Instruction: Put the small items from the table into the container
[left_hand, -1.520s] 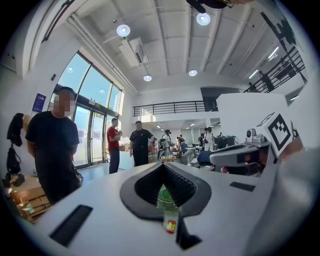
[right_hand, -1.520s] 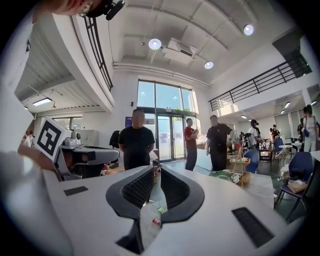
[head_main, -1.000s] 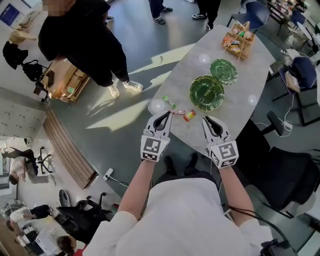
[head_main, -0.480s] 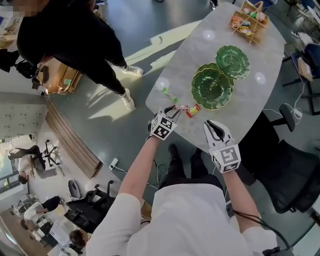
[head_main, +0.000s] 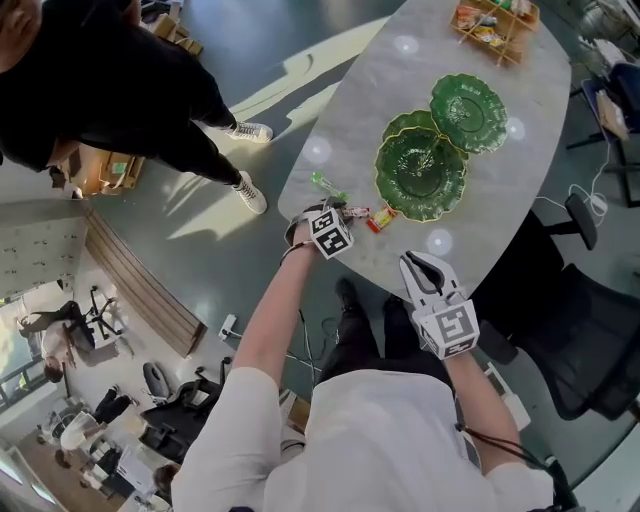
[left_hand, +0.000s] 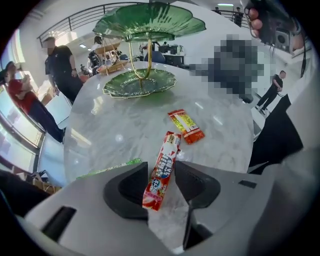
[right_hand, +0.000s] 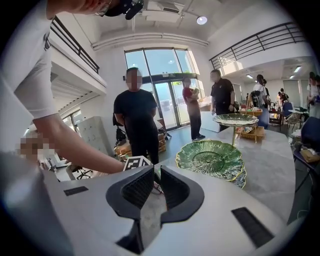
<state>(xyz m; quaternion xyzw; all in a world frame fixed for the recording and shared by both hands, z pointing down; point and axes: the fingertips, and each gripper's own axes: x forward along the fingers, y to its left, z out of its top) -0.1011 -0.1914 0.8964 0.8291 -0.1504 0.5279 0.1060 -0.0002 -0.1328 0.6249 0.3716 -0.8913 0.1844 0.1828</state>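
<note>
Well, the left gripper (head_main: 334, 210) is tipped steeply down at the tabletop's (head_main: 505, 180) near edge. Its fingers (left_hand: 125, 187) are opening either side of the red candy stick (left_hand: 167, 152), which lies flat and ungripped, straddled lengthwise, I'd guess, so they can close across its narrow width. An orange packet (left_hand: 186, 126) lies just beyond. The right gripper (right_hand: 155, 185) hangs over the edge, fingers slightly apart and empty, probably awaiting its turn, while the basket (head_main: 495, 20) stands at the far end.

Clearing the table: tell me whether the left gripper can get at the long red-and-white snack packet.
Probably yes. The left gripper is opening, with the long red-and-white snack packet lying flat between its jaws on the grey marble table, and nothing covers it.
</note>
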